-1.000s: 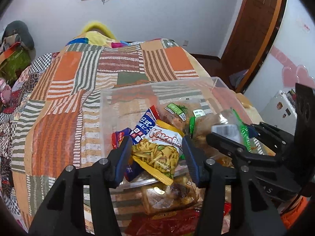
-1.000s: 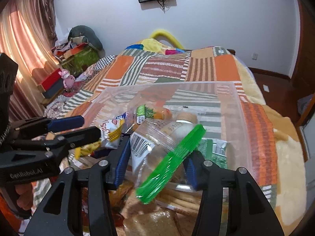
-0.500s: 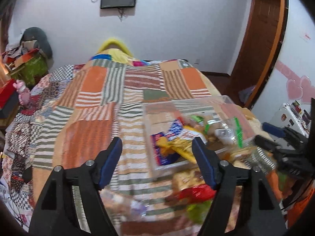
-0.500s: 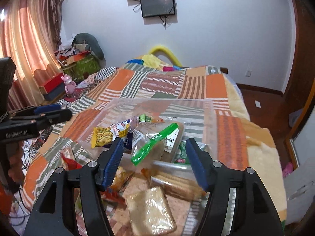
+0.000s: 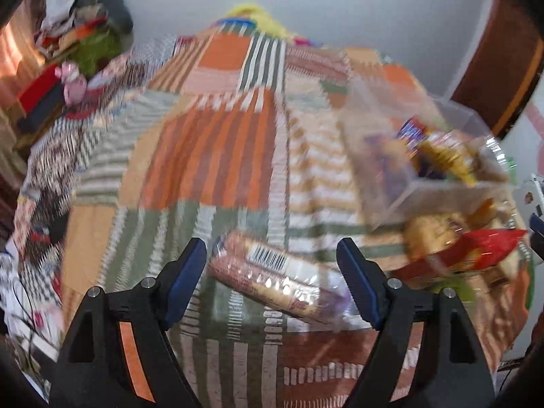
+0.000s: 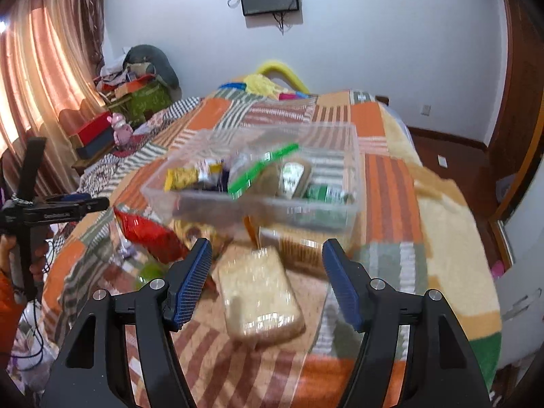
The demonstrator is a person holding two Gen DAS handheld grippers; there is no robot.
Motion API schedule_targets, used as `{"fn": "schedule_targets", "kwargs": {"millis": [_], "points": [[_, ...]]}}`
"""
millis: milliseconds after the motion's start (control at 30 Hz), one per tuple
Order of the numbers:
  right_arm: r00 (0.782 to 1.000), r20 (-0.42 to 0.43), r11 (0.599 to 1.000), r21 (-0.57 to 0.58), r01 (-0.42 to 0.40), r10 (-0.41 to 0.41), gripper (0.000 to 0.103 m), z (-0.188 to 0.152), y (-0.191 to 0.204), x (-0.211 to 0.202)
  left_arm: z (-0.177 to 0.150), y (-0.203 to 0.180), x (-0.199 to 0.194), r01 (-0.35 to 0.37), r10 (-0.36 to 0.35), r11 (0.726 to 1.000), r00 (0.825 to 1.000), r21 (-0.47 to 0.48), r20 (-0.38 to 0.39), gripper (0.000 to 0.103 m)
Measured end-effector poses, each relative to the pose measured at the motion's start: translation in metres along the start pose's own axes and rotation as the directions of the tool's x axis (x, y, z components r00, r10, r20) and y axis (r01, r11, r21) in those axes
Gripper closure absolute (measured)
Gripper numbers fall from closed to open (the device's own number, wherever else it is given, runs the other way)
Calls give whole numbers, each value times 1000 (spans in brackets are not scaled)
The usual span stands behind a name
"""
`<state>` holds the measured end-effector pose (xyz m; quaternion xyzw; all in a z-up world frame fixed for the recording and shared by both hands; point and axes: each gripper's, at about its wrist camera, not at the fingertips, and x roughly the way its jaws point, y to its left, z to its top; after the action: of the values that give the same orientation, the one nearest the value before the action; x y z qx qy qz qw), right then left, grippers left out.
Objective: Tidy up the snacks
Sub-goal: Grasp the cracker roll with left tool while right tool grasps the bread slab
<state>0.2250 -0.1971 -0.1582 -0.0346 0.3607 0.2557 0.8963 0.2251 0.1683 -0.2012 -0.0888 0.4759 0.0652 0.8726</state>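
Reaching for loose packets, we hold both claws spread and empty over the patchwork bedspread point(image 5: 217, 156). The left gripper point(image 5: 272, 282) has just been opening, and a clear-wrapped biscuit pack point(image 5: 268, 280) lies slantwise on the cover between its jaws, untouched by either pad. The right gripper point(image 6: 267, 280) has also just widened, and frames a pale wrapped bread slice point(image 6: 260, 301) below it, likewise untouched. The clear plastic bin point(image 6: 353, 170), already part filled, sits just beyond both. To do this well, we judge each claw should settle low, straddle its packet across the narrow side, and close gently, since crinkly wrap may slip and biscuits crush.
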Motion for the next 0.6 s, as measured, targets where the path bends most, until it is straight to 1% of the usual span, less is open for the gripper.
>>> {"fn": "schedule_targets", "kwargs": {"millis": [67, 133, 233, 333, 600], "points": [[1000, -26, 1000, 18, -2, 3, 39, -7, -1, 5, -4, 0, 15, -53, 53, 999, 999, -11, -2, 24], [998, -49, 999, 41, -22, 24, 39, -11, -2, 9, -7, 0, 24, -86, 86, 996, 996, -19, -1, 24], [997, -75, 999, 44, -31, 34, 39, -17, 0, 15, -13, 2, 34, -98, 97, 995, 995, -28, -7, 24], [996, -88, 999, 30, -31, 34, 39, -20, 4, 19, -22, 6, 32, -85, 85, 996, 996, -25, -12, 24], [994, -101, 999, 30, -35, 38, 39, -22, 4, 26, -52, 14, 20, -101, 102, 994, 994, 36, -37, 24]]}}
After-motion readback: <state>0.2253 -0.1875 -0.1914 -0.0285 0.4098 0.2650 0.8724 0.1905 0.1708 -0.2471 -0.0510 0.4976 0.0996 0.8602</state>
